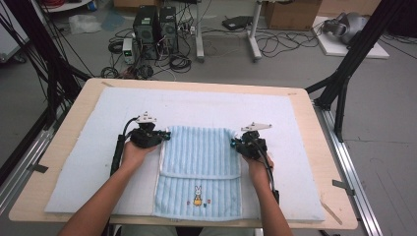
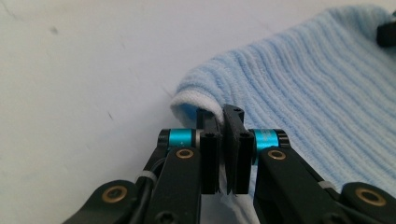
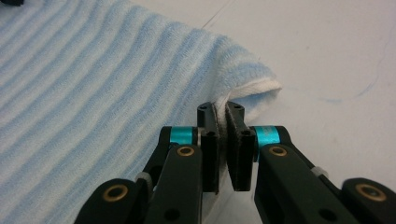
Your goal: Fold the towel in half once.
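A light blue striped towel (image 1: 199,162) with a small rabbit picture lies on the pale mat (image 1: 88,147), its far part folded toward the person. My left gripper (image 1: 165,136) is shut on the towel's far left corner (image 2: 196,100), which bulges up above the jaws. At the far right corner (image 3: 252,88) my right gripper (image 1: 234,143) is shut on the white hem, the cloth pinched between its pads. Both corners are lifted slightly off the mat. In the left gripper view my gripper (image 2: 223,119) holds the fold edge; in the right gripper view my gripper (image 3: 222,116) does the same.
The mat covers most of a wooden table (image 1: 319,147). Black frame posts (image 1: 344,73) stand at both sides. Computers (image 1: 155,24) and cables lie on the floor beyond the far edge.
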Available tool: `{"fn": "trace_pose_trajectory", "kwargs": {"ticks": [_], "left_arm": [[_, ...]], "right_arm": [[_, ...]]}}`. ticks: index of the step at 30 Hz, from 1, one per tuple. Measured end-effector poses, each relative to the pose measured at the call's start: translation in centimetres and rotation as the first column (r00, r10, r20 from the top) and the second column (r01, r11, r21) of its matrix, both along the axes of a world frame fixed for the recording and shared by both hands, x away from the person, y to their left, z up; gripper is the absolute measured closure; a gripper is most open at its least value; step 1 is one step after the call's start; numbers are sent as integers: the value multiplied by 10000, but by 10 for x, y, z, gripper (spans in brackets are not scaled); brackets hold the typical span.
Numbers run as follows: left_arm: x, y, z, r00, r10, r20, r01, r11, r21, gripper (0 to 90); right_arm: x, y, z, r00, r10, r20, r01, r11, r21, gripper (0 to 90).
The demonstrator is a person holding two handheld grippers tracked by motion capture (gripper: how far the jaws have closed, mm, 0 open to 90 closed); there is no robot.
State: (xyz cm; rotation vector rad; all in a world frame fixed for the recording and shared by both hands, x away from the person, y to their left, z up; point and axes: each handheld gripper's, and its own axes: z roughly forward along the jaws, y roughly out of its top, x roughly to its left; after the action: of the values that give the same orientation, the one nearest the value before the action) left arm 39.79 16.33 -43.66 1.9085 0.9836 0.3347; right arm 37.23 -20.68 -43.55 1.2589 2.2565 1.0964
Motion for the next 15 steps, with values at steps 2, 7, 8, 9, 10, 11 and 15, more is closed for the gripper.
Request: {"fn": "trace_pose_trajectory", "kwargs": {"ticks": [2, 7, 8, 9, 10, 11, 15], "left_arm": [[5, 1, -1, 10000, 15, -82, -15, 10000, -10, 852], [19, 5, 1, 9997, 217, 77, -216, 9995, -215, 852], [21, 6, 1, 9994, 288, 181, -282, 9992, -290, 852], [25, 6, 1, 9997, 254, -22, -254, 9995, -190, 852], [28, 7, 1, 9997, 263, -24, -264, 9995, -157, 852], [32, 8, 2, 9996, 284, -43, -285, 9995, -95, 852], [45, 8, 6, 9990, 439, -6, -439, 9989, -147, 852]], "right_arm": [[6, 2, 0, 9999, -100, 98, 99, 10000, 2, 854], [21, 9, 2, 9990, -279, 337, 283, 9995, -122, 854], [23, 10, 2, 9990, -315, 327, 320, 9994, -150, 853], [26, 10, 3, 9989, -322, 352, 329, 9993, -179, 853], [29, 12, 5, 9988, -338, 343, 344, 9992, -190, 853], [32, 13, 6, 9983, -356, 459, 367, 9990, -237, 852], [42, 19, 10, 9958, -591, 694, 616, 9975, -346, 852]]}}
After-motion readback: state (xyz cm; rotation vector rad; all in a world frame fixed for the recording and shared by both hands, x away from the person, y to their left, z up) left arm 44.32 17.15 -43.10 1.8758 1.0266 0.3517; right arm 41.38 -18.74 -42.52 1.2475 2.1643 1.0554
